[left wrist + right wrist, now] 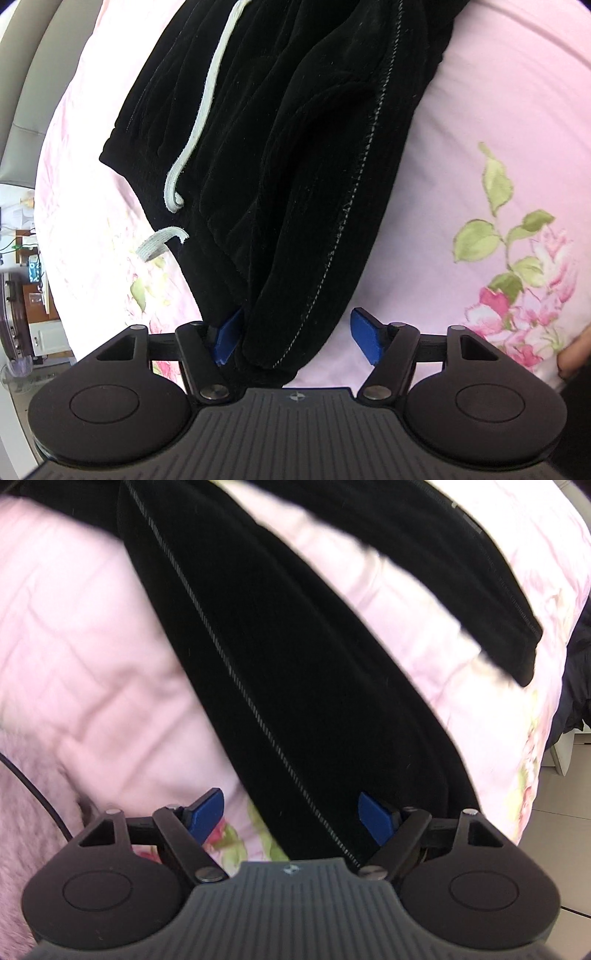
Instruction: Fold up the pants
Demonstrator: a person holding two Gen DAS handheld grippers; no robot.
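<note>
the black pants lie on the pink sheet, waist and drawstring toward the left claw, legs toward the right claw; both claws are spread with cloth between their pads, probably placed to pinch each end for a fold

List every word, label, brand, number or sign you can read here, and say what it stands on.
No readable text in either view.
A small cross-shaped emblem, no letters, sits on the ribbed grey body of the left gripper and of the right gripper.
The black velvet pants and pink floral bedsheet carry no lettering.
</note>
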